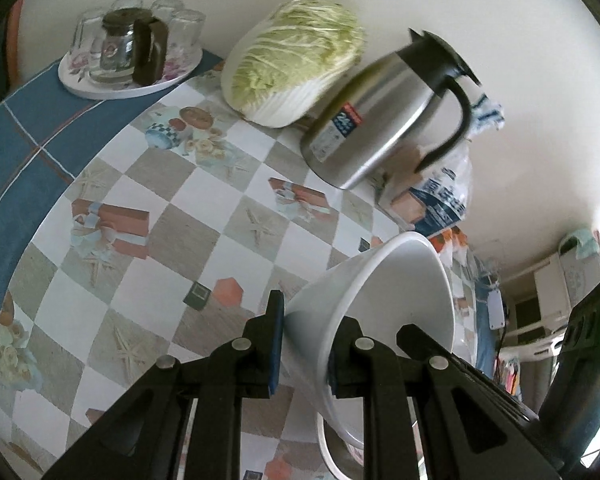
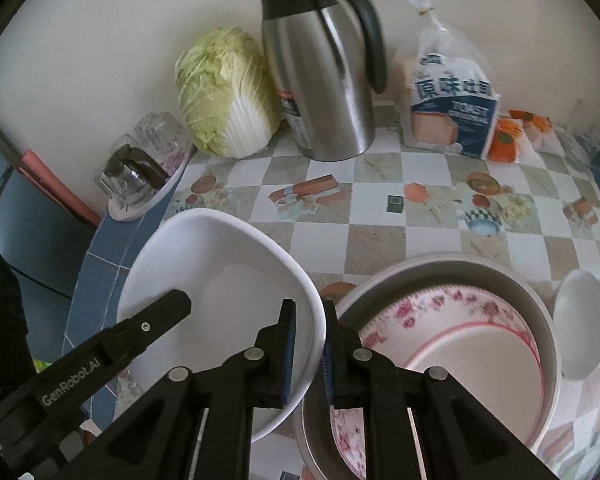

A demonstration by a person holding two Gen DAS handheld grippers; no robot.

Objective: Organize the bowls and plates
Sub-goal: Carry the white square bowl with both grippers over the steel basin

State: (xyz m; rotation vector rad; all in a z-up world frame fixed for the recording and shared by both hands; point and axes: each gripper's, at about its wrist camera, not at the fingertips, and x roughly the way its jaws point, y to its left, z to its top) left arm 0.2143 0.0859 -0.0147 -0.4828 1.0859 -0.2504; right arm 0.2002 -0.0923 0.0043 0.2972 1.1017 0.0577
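Observation:
A white bowl (image 1: 380,300) (image 2: 220,280) is held tilted above the checkered table by both grippers. My left gripper (image 1: 304,344) is shut on its rim, one finger inside and one outside. My right gripper (image 2: 308,344) is shut on the opposite rim of the same bowl. In the right wrist view the left gripper's finger (image 2: 156,316) reaches into the bowl. To the right a grey basin (image 2: 540,308) holds a floral plate (image 2: 460,332). A small white bowl (image 2: 580,320) stands at the far right.
At the table's back by the wall stand a steel thermos jug (image 2: 324,80), a napa cabbage (image 2: 224,92), a bag of toast (image 2: 452,96) and a floral tray (image 1: 128,84) with glasses and a glass pot. Orange packets (image 2: 516,132) lie at the right.

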